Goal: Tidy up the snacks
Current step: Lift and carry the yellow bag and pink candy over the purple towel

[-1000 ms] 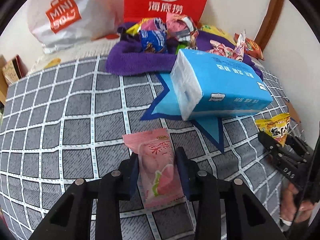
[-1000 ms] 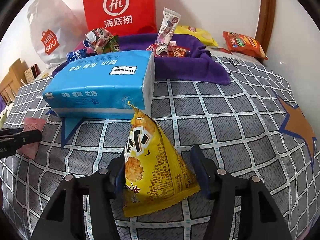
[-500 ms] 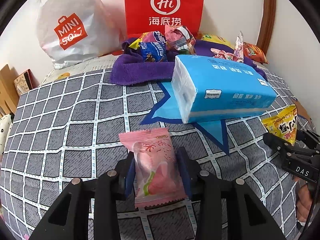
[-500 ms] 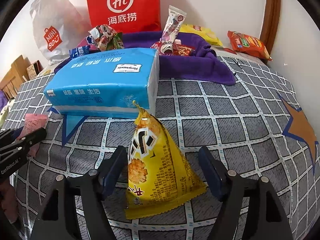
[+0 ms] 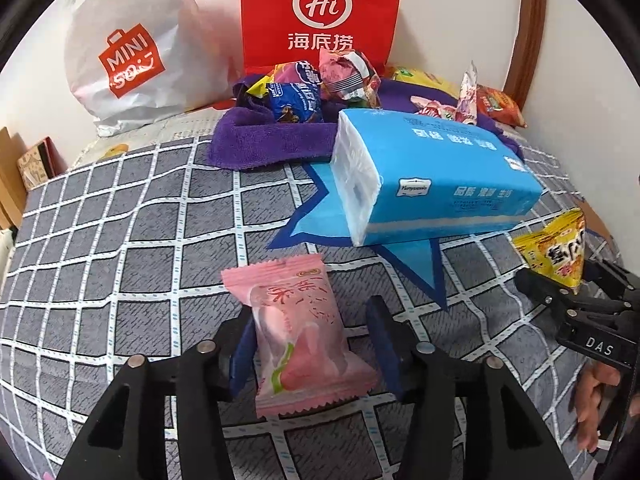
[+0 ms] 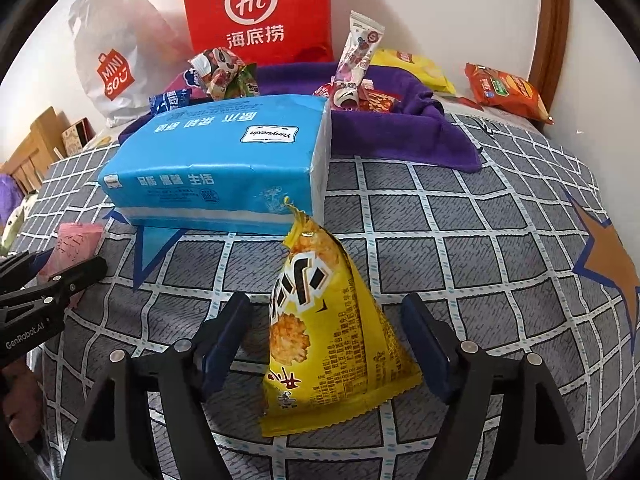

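A pink snack packet (image 5: 304, 332) lies on the checked bedspread between the fingers of my left gripper (image 5: 314, 344), which is open with gaps on both sides. A yellow triangular snack bag (image 6: 328, 332) stands on the bedspread between the fingers of my right gripper (image 6: 326, 344), also open and clear of the bag. The pink packet (image 6: 74, 246) and the left gripper (image 6: 48, 280) show at the left of the right wrist view. The yellow bag (image 5: 556, 246) and the right gripper (image 5: 568, 300) show at the right of the left wrist view.
A blue tissue pack (image 5: 432, 176) lies mid-bed. Behind it a purple towel (image 6: 420, 132) holds several wrapped snacks (image 5: 316, 88). A red Hi bag (image 5: 320, 12) and a white Miniso bag (image 5: 132, 56) stand against the wall. Orange (image 6: 508, 92) and yellow (image 6: 412, 68) chip bags lie back right.
Both grippers opened: the left let go of the pink packet, the right let go of the yellow bag. Both snacks now rest on the bedspread between spread fingers.
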`<state>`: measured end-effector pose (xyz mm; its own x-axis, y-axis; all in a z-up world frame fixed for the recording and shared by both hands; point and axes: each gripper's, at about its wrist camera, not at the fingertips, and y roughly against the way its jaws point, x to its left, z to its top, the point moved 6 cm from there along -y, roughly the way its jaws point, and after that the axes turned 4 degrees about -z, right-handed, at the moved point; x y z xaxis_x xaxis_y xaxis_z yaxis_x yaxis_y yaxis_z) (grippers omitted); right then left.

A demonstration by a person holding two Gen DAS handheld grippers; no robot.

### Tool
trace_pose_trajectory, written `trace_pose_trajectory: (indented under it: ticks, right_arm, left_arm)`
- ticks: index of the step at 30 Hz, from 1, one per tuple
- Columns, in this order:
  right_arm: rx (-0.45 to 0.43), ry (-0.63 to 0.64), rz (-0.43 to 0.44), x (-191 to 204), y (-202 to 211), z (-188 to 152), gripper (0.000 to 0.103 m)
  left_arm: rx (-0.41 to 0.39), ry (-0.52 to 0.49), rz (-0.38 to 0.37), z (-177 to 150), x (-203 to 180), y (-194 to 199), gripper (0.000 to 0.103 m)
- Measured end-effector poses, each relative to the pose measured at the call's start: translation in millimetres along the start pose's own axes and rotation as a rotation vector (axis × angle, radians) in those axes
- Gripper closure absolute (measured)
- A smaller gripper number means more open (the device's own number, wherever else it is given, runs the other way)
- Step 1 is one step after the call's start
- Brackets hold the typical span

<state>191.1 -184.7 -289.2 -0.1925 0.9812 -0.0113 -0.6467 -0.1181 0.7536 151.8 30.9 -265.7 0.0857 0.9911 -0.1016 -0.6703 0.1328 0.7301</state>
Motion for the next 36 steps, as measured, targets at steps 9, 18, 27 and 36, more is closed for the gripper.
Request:
trace_pose_trajectory:
  ticks: [9,18,27,36]
  right_arm:
    - [0.003,0.008,-0.001,1.5,0.2,-0.9,0.025]
    - [-0.009,-0.011,-0.005,-3.1,1.8,-0.3,0.040]
    - [-0.026,-0.028,0.011,-5.8,8.3,-1.1,0.051]
    - [-0.087,-0.012,0.047,6.5,50.6,11.6,0.052]
  left_arm:
    - [0.005,-0.014,-0.004,0.0,-3.2,-2.2,0.045]
    - [-0.017,0.040,0.008,0.6,7.6,2.1,0.068]
    - [0.023,0.079,-0.052,-2.6,7.6,15.0,0.069]
    - [0.033,0.042,-0.093,21.0,-7.6,44.8,0.069]
